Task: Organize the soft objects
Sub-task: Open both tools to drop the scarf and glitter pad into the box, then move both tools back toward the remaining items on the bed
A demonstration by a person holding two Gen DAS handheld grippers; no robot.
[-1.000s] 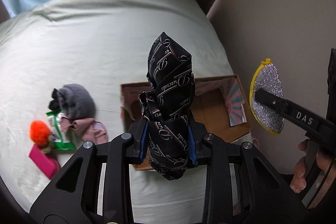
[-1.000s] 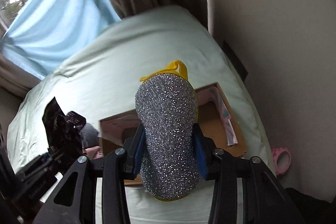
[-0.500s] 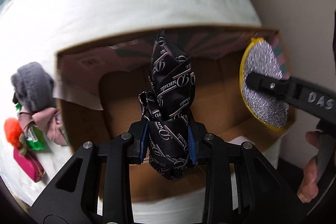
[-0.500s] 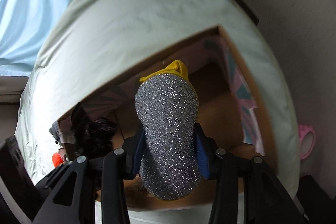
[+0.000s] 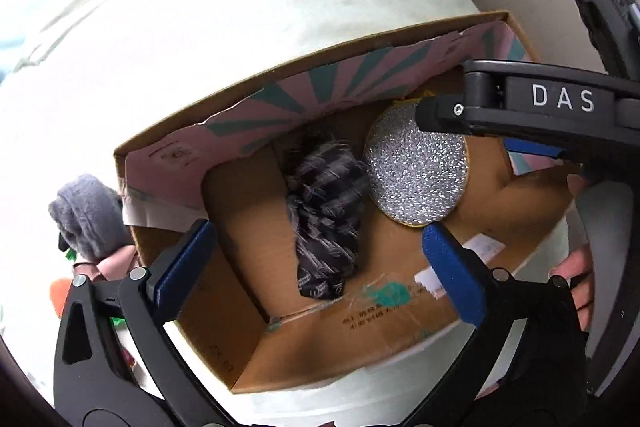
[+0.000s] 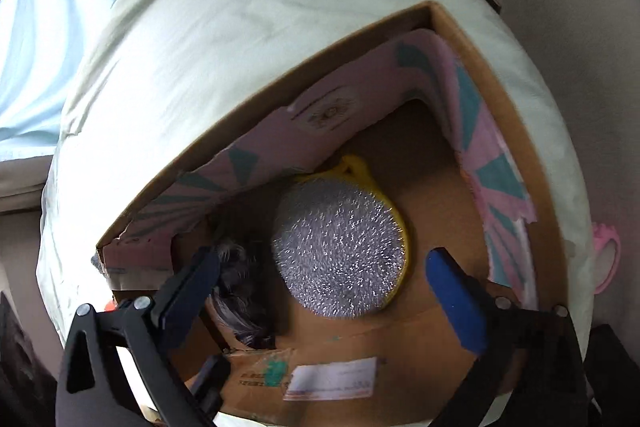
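Both grippers, left [image 5: 320, 251] and right [image 6: 320, 279], spread wide and empty over brown cardboard box [image 5: 256, 343]; black patterned cloth [image 5: 326, 223] touching round silver-glitter yellow-rimmed pad [image 5: 416, 179] inside.

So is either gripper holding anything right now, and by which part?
Nothing is held. Left gripper and right gripper are both open; the black scarf and silver scrubber lie loose in the cardboard box.

Silver scrubber [image 6: 340, 255] lies inside cardboard box [image 6: 500, 75]; jaws spread wide.
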